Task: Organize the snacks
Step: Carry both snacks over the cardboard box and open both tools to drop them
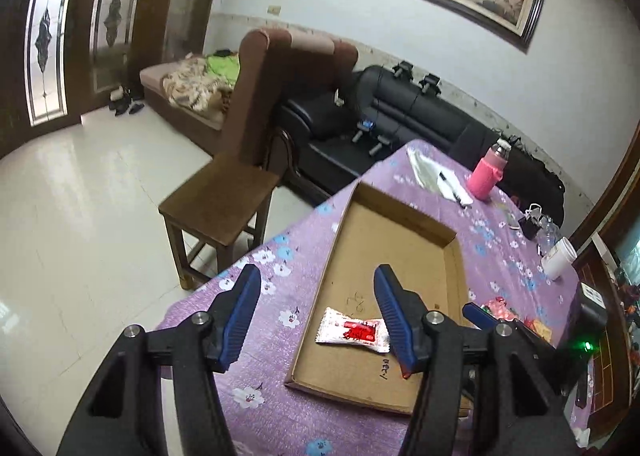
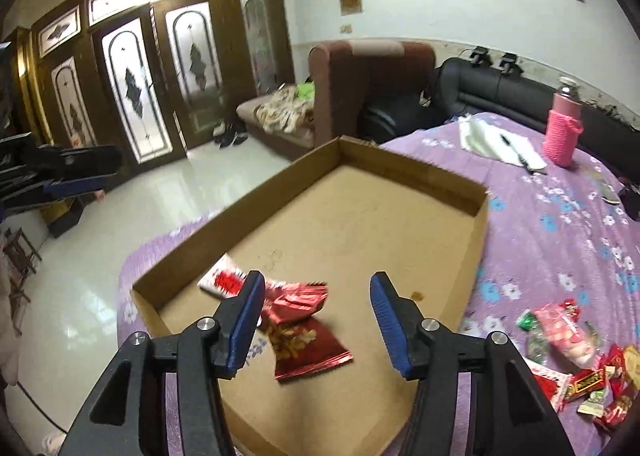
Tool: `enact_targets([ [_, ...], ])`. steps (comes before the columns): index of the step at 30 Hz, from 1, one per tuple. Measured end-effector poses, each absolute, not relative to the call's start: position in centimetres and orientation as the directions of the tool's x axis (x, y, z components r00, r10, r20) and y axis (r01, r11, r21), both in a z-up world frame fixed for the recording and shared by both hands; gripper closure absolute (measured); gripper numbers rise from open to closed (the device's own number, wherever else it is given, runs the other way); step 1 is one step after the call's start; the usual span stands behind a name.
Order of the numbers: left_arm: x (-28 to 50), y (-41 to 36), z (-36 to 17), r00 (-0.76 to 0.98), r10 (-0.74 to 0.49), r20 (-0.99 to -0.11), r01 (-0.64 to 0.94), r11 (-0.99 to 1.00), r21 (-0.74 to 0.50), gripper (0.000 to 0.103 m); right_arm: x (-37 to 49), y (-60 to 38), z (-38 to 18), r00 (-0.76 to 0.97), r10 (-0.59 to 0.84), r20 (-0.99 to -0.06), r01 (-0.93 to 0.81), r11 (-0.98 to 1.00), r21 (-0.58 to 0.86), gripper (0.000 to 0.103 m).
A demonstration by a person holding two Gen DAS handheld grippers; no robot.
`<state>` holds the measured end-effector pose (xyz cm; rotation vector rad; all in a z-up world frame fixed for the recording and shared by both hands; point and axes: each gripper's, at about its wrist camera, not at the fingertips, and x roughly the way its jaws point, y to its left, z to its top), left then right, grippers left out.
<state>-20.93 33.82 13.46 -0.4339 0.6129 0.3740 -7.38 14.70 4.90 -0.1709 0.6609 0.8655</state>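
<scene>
1. The cardboard tray (image 2: 460, 192) is sitting on the purple flowered tabletop (image 2: 560, 248) with its open side up, apparently serving as the collecting place for the snacks.
2. The right gripper (image 2: 316, 320) is hovering over the near end of the tray with its jaws spread wide and nothing between them. A red foil snack packet (image 2: 304, 336) is lying crumpled on the tray floor just below, which suggests this is a drop-off spot.
3. A white-and-red wrapped sweet (image 1: 354, 330) is lying flat inside the tray, touching or just beside the foil packet; I cannot tell which.
4. The left gripper (image 1: 316, 316) is also standing released and empty, poised above the tray's left edge. It is holding nothing and seems to be waiting its turn.
5. The pile of loose snacks (image 2: 576, 360) is waiting on the tabletop, just outside the tray's right wall, on the right gripper's side, so that gripper probably fits it best.
6. Most of the sorting looks undone, since only two pieces are resting in the tray.
</scene>
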Motion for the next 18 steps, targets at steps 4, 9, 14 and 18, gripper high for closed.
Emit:
enact_targets([
  [4,-21.8,32.9,14.6,0.772,0.238,-0.589,-0.458,0.852,-0.255,0.034,-6.3,13.5,5.8,0.486,0.643,-0.592,-0.711,0.685,0.16,0.042],
  [9,-19.0,30.9,13.9,0.807,0.127,-0.576,-0.347,0.892,-0.289,0.027,-4.5,10.2,8.6,0.512,0.658,-0.552,-0.655,0.715,0.244,0.042],
  [14,-13.6,27.4,12.0,0.783,-0.088,-0.616,-0.178,0.917,-0.357,0.027,-2.3,0.5,11.1,0.588,0.63,-0.507,-0.487,0.776,0.4,0.039],
  [18,-9.3,22.2,10.7,0.735,-0.242,-0.634,-0.02,0.926,-0.377,0.028,-2.6,-9.2,9.4,0.644,0.504,-0.576,-0.311,0.86,0.405,0.039],
])
